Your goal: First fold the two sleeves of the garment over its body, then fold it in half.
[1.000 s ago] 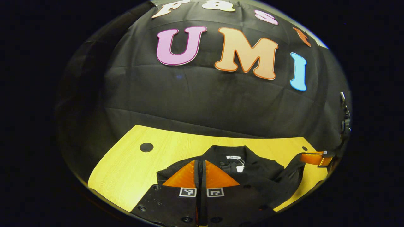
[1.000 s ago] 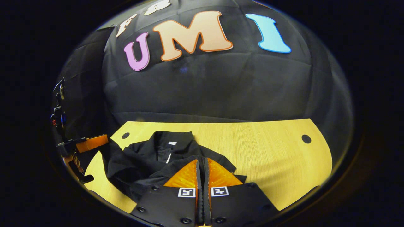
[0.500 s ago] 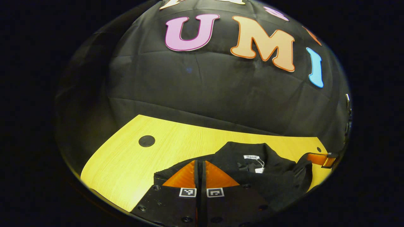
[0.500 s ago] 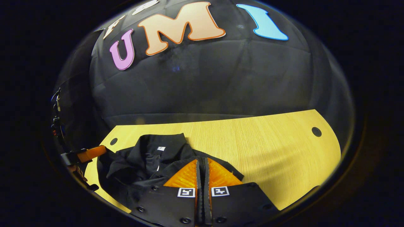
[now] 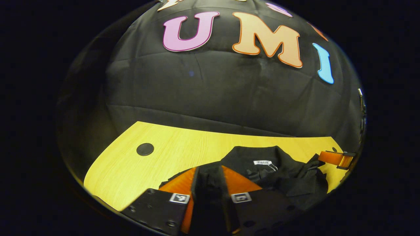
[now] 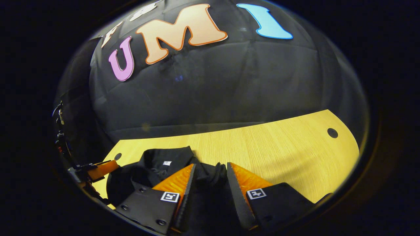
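In the left gripper view, the left gripper point(image 5: 208, 170) has its fingers parted a little at six o'clock, with black cloth of the garment point(image 5: 279, 173) lying loose in the gap, not pinched. The garment spreads from there toward four o'clock on the yellow table point(image 5: 164, 150), its collar label point(image 5: 262, 162) facing up, and the other gripper shows at its far edge near three o'clock. In the right gripper view, the right gripper point(image 6: 210, 168) stands wider apart, cloth bunched between the fingers but free of them. The garment lies at seven o'clock, and a dark hole point(image 6: 332, 132) marks the table at three o'clock.
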### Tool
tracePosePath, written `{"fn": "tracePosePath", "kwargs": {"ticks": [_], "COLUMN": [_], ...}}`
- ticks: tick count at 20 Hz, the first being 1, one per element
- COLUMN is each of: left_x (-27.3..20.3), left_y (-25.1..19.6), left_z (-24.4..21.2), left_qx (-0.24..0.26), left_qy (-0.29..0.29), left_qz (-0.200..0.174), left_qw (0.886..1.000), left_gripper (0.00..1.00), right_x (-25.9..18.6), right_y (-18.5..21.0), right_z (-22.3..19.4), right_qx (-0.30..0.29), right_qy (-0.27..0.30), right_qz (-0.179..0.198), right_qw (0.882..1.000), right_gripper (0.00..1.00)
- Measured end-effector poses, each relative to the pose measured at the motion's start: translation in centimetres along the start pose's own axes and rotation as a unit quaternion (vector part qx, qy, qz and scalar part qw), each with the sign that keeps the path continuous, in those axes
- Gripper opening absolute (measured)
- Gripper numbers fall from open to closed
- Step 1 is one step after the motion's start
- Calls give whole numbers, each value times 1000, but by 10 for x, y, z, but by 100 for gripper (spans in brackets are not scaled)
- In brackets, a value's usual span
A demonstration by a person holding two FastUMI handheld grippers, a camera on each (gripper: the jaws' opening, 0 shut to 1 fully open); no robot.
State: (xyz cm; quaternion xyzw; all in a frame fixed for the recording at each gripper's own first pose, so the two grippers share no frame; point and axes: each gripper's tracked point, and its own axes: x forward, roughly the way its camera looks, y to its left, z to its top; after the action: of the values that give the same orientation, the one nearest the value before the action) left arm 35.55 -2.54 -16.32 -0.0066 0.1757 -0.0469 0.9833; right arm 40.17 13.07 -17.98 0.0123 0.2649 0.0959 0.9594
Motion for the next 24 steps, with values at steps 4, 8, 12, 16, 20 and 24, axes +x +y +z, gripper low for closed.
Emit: {"fn": "tracePosePath", "kwargs": {"ticks": [4, 8, 12, 16, 20, 24], "left_x": [-7, -22, -55, -104, -160, -219], "left_y": [-1, 2, 0, 2, -2, -11], "left_z": [8, 8, 30, 56, 64, 60], "left_qx": [-5, -3, -7, 1, 6, -12], "left_qy": [-13, 1, -18, -56, -84, -111], "left_qz": [-1, 9, 8, 17, 33, 45], "left_qw": [1000, 1000, 1000, 998, 996, 993], "left_gripper": [82, 94, 95, 96, 95, 94], "right_x": [-7, -25, -61, -116, -176, -238], "right_y": [4, 16, 31, 37, 44, 50], "right_z": [-4, -1, 19, 25, 27, 25], "right_qx": [-23, -42, -58, -74, -85, -94], "right_qy": [4, -1, -34, -62, -101, -155], "right_qz": [-5, 4, 21, 33, 44, 47], "right_qw": [1000, 999, 998, 995, 990, 982], "right_gripper": [83, 95, 99, 99, 99, 98]}}
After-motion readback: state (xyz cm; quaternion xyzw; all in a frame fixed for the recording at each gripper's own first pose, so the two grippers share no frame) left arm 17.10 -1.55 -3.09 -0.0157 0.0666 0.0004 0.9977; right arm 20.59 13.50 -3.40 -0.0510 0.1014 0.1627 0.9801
